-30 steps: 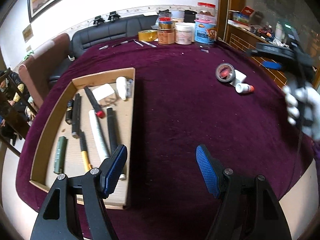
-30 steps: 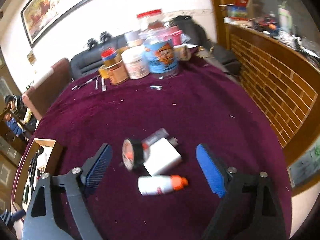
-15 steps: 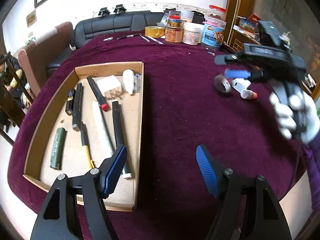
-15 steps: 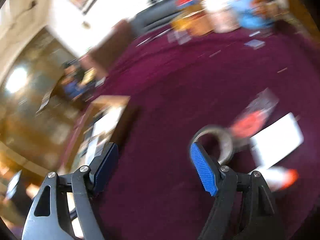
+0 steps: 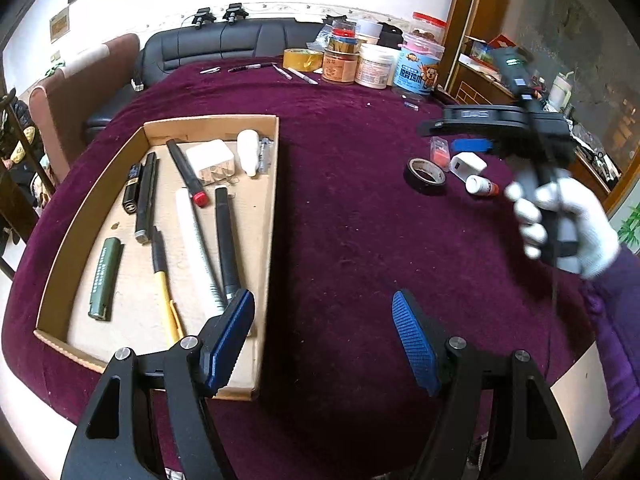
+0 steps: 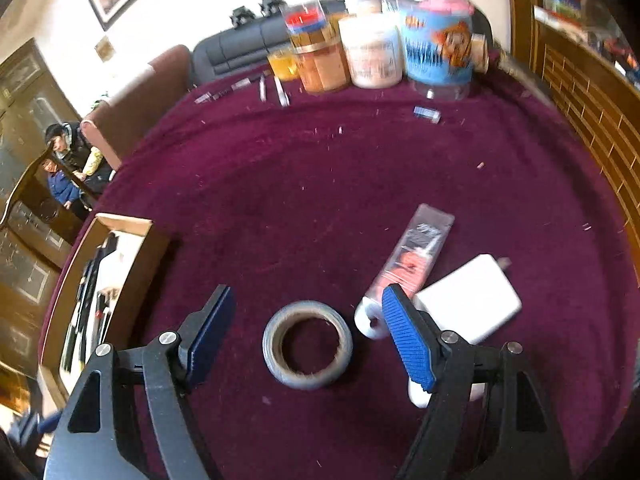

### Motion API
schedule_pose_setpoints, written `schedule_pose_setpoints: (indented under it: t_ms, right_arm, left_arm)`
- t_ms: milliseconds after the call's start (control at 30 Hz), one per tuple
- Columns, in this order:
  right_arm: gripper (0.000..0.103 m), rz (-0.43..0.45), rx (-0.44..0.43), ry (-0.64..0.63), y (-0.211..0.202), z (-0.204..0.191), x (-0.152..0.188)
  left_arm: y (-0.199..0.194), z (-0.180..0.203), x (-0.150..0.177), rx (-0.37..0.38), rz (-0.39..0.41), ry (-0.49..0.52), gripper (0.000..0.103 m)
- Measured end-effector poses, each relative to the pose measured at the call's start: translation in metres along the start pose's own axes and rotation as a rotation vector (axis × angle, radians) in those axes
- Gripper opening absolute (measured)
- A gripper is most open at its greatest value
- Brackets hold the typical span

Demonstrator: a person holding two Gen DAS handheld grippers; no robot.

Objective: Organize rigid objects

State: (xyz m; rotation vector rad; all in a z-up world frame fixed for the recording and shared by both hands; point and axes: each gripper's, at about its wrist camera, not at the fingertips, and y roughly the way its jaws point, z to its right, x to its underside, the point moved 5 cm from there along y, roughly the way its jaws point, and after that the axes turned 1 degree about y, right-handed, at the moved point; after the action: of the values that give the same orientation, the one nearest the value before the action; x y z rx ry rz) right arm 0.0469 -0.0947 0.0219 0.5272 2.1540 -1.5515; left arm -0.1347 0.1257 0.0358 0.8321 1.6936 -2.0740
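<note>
The roll of tape (image 6: 307, 345) lies flat on the maroon-covered surface (image 6: 320, 184), directly between the two blue pads of the right gripper (image 6: 308, 336). Those jaws are spread wider than the roll, with a gap on each side and neither pad touching it; they have just been closing a little. From the left wrist view the same roll (image 5: 425, 175) looks dark on its outer band, with the right gripper (image 5: 460, 138) poised just above and behind it, held by a white-gloved hand (image 5: 568, 228).

Just to the right of the roll sit a white charger block (image 6: 468, 300), a clear flat packet with orange contents (image 6: 416, 260) leaning over a small white piece, and a small white bottle with an orange cap (image 5: 481, 186); the bottle is mostly hidden behind the right pad in the right wrist view.

Well to the left lies a shallow cardboard tray (image 5: 276, 168) holding pens, a marker with a red end (image 5: 188, 172), a green tube (image 5: 105, 280), a yellow-handled tool (image 5: 166, 292), a white plug (image 5: 210, 158) and a small white bottle (image 5: 248, 151).

The left gripper (image 5: 324, 340) hangs over the near edge of the surface, jaws spread with nothing between them, its left pad over the tray's near right corner.

Along the far edge stand jars and tubs (image 5: 376, 66) and a roll of yellow tape (image 5: 303, 59).
</note>
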Motion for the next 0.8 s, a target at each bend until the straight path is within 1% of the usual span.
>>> schedule_pose_setpoints:
  t_ms: [67,100,133,167,200,233,267,300,367,400,500,567,633,700,800]
  right_arm:
    - [0.076,-0.036,0.014,0.013,0.013,-0.004,0.0]
    - [0.075,-0.05,0.032,-0.002,0.019,-0.008,0.002]
    - [0.072,-0.067,0.06,-0.025,0.024,-0.011,0.002]
    - [0.062,-0.087,0.093,-0.045,0.029,-0.014,0.005]
    - [0.06,-0.109,0.126,-0.061,0.033,-0.015,0.01]
    - [0.06,-0.113,0.157,-0.076,0.037,-0.017,0.011]
    - [0.06,-0.115,0.169,-0.084,0.036,-0.019,0.015]
    - [0.057,-0.127,0.163,-0.08,0.035,-0.018,0.018]
    - [0.057,-0.147,0.121,-0.072,0.032,-0.025,0.026]
    - [0.057,-0.162,0.086,-0.079,0.029,-0.031,0.033]
    - [0.058,-0.203,-0.009,-0.135,0.023,-0.054,0.058]
    - [0.058,-0.244,-0.105,-0.185,0.017,-0.074,0.077]
    - [0.058,-0.262,-0.198,-0.197,0.007,-0.085,0.089]
    - [0.058,-0.218,-0.235,-0.185,-0.005,-0.086,0.09]
    - [0.058,-0.103,-0.232,-0.125,-0.026,-0.068,0.08]
  left_arm:
    - [-0.002,-0.005,0.001,-0.008,0.001,-0.009,0.066]
    - [-0.003,-0.008,0.001,-0.012,0.0,-0.013,0.066]
    - [-0.004,-0.01,0.001,-0.016,0.0,-0.014,0.066]
    - [-0.006,-0.013,0.0,-0.021,0.001,-0.016,0.066]
    - [-0.009,-0.016,0.0,-0.024,0.007,-0.02,0.066]
    - [-0.009,-0.018,0.0,-0.022,0.011,-0.023,0.066]
    - [-0.011,-0.021,0.0,-0.016,0.02,-0.031,0.066]
    - [-0.011,-0.023,0.0,-0.013,0.024,-0.037,0.066]
    - [-0.007,-0.027,0.001,-0.009,0.014,-0.052,0.066]
    - [-0.004,-0.029,0.001,-0.002,0.003,-0.063,0.066]
    - [-0.002,-0.033,0.003,0.018,-0.011,-0.092,0.066]
    - [-0.005,-0.036,0.002,0.013,-0.002,-0.1,0.066]
    - [-0.013,-0.04,0.002,-0.01,0.013,-0.108,0.066]
    - [-0.022,-0.043,0.002,-0.028,0.023,-0.116,0.066]
    - [-0.035,-0.05,0.003,-0.074,0.041,-0.11,0.066]
